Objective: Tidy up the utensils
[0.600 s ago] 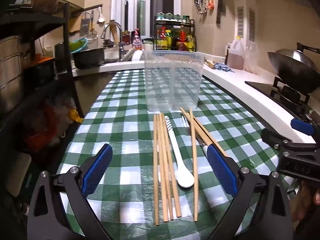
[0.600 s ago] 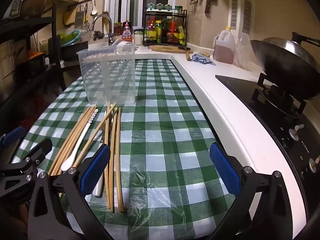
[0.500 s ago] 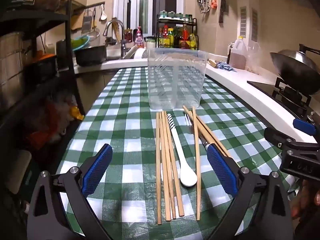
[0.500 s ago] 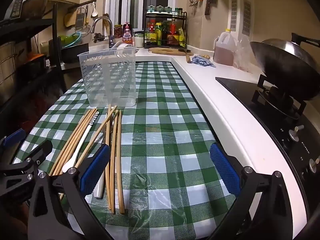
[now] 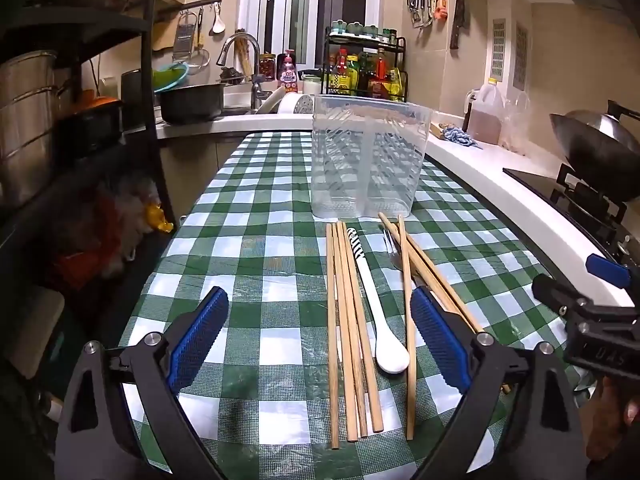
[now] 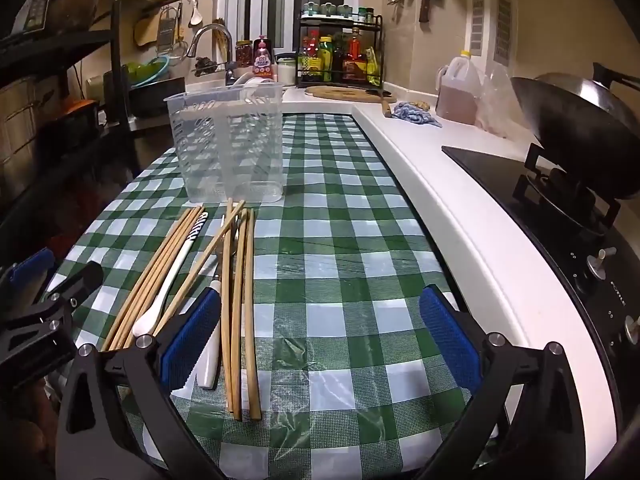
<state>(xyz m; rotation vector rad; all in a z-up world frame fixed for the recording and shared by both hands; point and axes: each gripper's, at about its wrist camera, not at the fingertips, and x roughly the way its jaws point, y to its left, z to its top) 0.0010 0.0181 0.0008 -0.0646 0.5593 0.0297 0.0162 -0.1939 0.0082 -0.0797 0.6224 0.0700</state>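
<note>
Several wooden chopsticks (image 5: pixel 349 332) (image 6: pixel 236 300) lie lengthwise on the green checked tablecloth (image 5: pixel 264 248) (image 6: pixel 340 240), with a white spoon (image 5: pixel 382 312) (image 6: pixel 176 268) and a white-handled fork (image 6: pixel 214 344) among them. Behind them stands a clear plastic utensil holder (image 5: pixel 368 160) (image 6: pixel 230 148) with two compartments, empty. My left gripper (image 5: pixel 318 346) hangs open above the near ends of the chopsticks and the spoon, touching nothing. My right gripper (image 6: pixel 320 336) is open over bare cloth, its left finger beside the right-hand chopsticks.
A white counter edge (image 6: pixel 460 216) borders the cloth on the right, with a stove and wok (image 6: pixel 576 132) beyond. A dark shelf rack (image 5: pixel 80 120) with pots stands at the left. The sink (image 5: pixel 240 80), a spice rack (image 5: pixel 364 68) and an oil jug (image 6: pixel 460 92) are at the back.
Both views have shifted slightly; the holder and utensils sit a little lower in the frames. Both grippers have stayed open, and nothing on the cloth has moved.
</note>
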